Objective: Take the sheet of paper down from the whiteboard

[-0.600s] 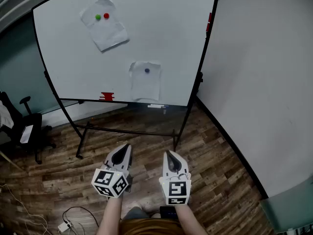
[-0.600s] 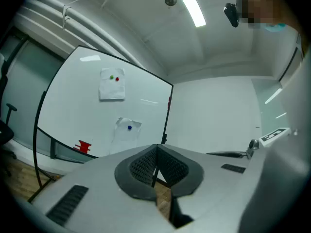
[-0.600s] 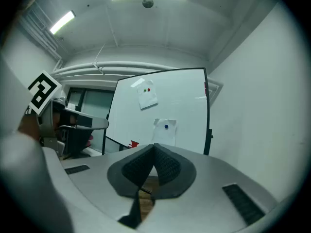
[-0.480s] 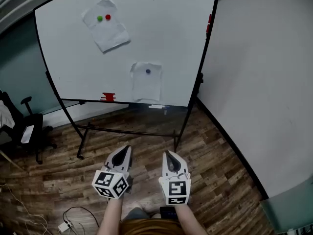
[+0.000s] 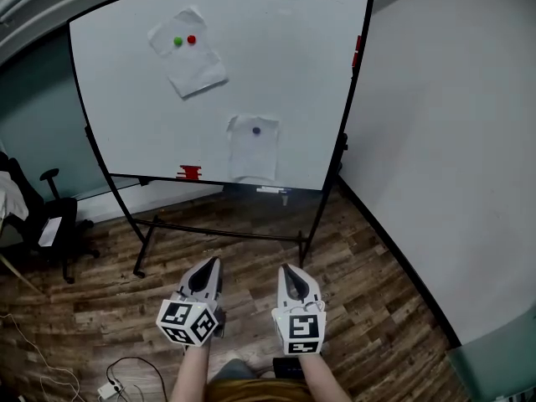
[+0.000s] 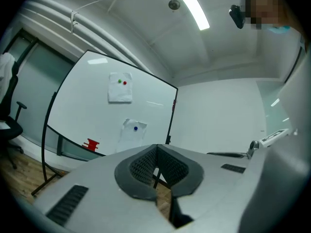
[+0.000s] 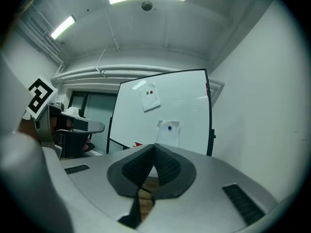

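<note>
We stand on a wood floor facing the whiteboard at 12 o'clock, well apart from it. Both sheets are up. The upper sheet hangs tilted at the board's 11 o'clock under a green magnet and a red magnet. The lower sheet hangs toward its 6 o'clock under a blue magnet. A red object sits at the board's 7 o'clock edge. We hold the left gripper and right gripper level, side by side, each with fingers pressed together on nothing. Black-and-white square markers cover their cubes. A chair stands at 9 o'clock.
</note>
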`<state>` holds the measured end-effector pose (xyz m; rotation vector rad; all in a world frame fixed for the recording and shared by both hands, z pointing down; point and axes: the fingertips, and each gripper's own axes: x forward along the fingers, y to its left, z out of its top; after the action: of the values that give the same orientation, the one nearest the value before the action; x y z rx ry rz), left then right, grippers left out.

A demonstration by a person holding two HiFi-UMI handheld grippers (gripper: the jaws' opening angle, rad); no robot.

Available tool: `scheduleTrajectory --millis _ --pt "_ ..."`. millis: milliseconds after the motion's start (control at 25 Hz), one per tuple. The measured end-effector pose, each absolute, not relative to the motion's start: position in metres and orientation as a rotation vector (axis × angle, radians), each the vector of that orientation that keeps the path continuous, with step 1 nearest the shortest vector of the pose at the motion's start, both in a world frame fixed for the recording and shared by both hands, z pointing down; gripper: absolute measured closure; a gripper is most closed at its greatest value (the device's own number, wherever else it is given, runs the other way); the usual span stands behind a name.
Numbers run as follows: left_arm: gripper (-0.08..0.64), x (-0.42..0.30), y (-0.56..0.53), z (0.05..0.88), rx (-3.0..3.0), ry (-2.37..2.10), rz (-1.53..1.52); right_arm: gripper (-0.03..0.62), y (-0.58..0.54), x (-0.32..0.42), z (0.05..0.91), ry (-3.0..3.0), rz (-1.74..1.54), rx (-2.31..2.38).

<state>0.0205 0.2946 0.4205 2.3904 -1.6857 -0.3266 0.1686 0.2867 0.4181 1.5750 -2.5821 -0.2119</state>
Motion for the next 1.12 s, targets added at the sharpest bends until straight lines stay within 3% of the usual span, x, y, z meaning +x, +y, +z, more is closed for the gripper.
scheduleTrajectory --millis 400,600,1120 --pt "0.535 0.012 0.279 0.419 2.365 -1.730 -0.330 0.544 0.267 0.161 0.416 -2.612 -0.196 1.560" --pt "0.460 0.000 0.245 0.425 2.341 -1.749 -0.365 0.474 0.235 0.154 0.420 -2.602 -0.216 1.535" --pt "0.448 -0.052 0.000 0.429 2.371 -1.669 -0.322 0.466 -0.003 0.087 0.416 -2.537 -0.238 1.587"
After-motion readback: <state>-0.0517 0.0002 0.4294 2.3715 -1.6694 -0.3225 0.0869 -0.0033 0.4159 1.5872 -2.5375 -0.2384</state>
